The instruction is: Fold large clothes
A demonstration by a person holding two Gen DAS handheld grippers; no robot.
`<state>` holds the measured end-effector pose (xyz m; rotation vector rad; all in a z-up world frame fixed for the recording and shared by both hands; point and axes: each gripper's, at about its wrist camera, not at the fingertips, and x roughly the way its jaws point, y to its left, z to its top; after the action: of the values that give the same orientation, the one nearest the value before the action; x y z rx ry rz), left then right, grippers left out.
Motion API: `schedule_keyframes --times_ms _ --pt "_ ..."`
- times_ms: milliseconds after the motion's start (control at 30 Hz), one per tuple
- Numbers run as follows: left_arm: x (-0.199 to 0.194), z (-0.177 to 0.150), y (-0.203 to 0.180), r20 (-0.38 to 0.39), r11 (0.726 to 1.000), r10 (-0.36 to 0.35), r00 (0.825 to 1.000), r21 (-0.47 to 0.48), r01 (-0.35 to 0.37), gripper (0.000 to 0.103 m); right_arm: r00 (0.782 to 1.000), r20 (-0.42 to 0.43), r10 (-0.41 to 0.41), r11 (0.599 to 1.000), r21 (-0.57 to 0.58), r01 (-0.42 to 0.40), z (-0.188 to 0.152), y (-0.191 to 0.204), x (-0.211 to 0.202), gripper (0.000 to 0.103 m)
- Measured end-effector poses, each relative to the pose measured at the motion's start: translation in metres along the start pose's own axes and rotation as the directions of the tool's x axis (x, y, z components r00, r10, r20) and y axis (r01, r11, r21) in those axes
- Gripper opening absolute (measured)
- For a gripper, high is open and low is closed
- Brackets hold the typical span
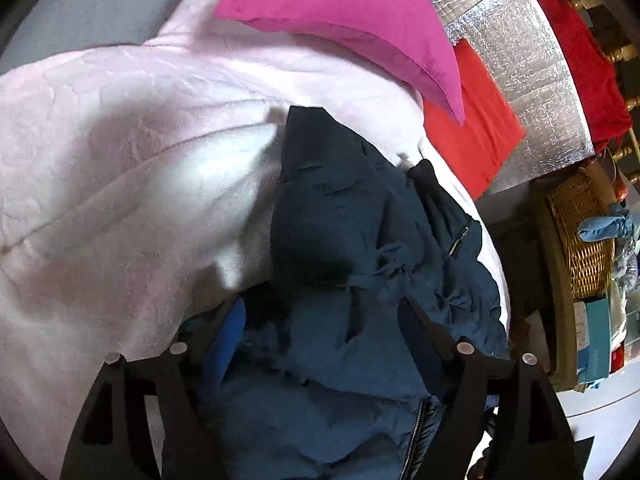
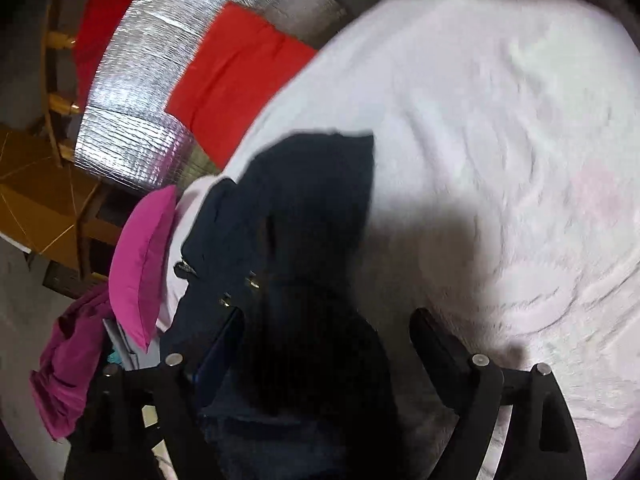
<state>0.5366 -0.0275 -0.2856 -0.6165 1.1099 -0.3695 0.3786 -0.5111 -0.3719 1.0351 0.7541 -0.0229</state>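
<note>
Navy fabric fills the middle of both views: a dark padded jacket (image 1: 352, 248) lies crumpled on a pale pink fleece blanket (image 1: 120, 152). In the left wrist view its long axis runs from the camera away toward the pillows, and the narrow far end points to the magenta pillow (image 1: 352, 20). A zipper shows on its right side and another near the bottom edge. The left gripper (image 1: 320, 312) has its two black fingers spread wide, and jacket cloth lies bunched between them; I cannot tell if they press it. In the right wrist view, which is blurred, the right gripper (image 2: 328, 320) also stands wide apart, with the jacket (image 2: 304, 208) under its left finger and the blanket (image 2: 500, 140) under the right one. Behind are a red pillow (image 2: 240, 72) and silver foil sheet (image 2: 132, 92). A wicker basket (image 1: 584, 236) stands beside the bed.
</note>
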Motion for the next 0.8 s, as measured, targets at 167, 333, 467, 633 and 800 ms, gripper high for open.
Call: schedule_keyframes --times_ms 167,333,467,633,800 --pt "0.016 -0.002 -0.005 -0.032 0.998 -0.013 0.999 0.064 0.015 0.077 0.996 -0.094 0.004 0.988 -0.152 -0.018 -0.015 0.033 0.016 0.07" --pt "0.019 -0.004 -0.01 0.005 0.994 0.048 0.999 0.096 -0.048 0.031 0.994 -0.027 -0.105 0.97 -0.222 0.096 -0.021 0.048 0.015 0.041" --pt "0.01 -0.006 -0.016 0.032 0.993 0.043 0.999 0.11 -0.046 0.019 0.988 0.063 -0.14 0.949 -0.277 0.152 -0.023 0.062 0.0 0.033" --pt "-0.003 -0.017 -0.029 0.029 0.984 0.078 0.997 0.159 -0.081 0.01 0.984 0.147 -0.097 0.958 -0.256 0.133 -0.018 0.067 -0.022 0.032" --pt "0.008 -0.024 -0.016 -0.011 0.973 0.163 0.987 0.167 -0.159 0.01 0.98 0.076 -0.184 0.955 -0.224 0.196 -0.018 0.047 0.006 0.033"
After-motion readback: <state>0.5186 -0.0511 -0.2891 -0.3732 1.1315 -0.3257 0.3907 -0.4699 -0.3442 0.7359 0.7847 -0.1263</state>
